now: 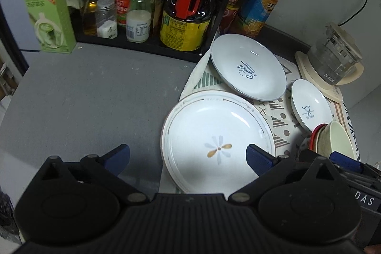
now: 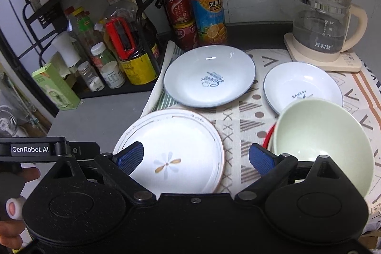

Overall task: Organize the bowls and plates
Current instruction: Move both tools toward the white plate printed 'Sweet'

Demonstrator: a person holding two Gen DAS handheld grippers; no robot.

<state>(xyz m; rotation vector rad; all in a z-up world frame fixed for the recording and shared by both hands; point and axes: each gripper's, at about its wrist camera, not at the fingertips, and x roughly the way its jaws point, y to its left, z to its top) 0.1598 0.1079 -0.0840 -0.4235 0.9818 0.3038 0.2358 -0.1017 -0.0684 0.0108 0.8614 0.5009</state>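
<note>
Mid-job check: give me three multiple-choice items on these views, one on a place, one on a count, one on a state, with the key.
1. Where does the flower plate lie?
A. On the shelf rack
B. At the patterned cloth's near left edge
C. Inside the kettle

2. How many plates lie flat on the cloth?
A. One
B. Three
C. Five

3. How is the left claw?
A. Open, empty
B. Shut on a bowl
C. Shut on a plate

Key: 1 B, it partly overhangs the grey counter. 2 B, the flower plate, Sweet plate and Bakery plate. 3 A, its blue pads stand wide apart, gripping nothing.
</note>
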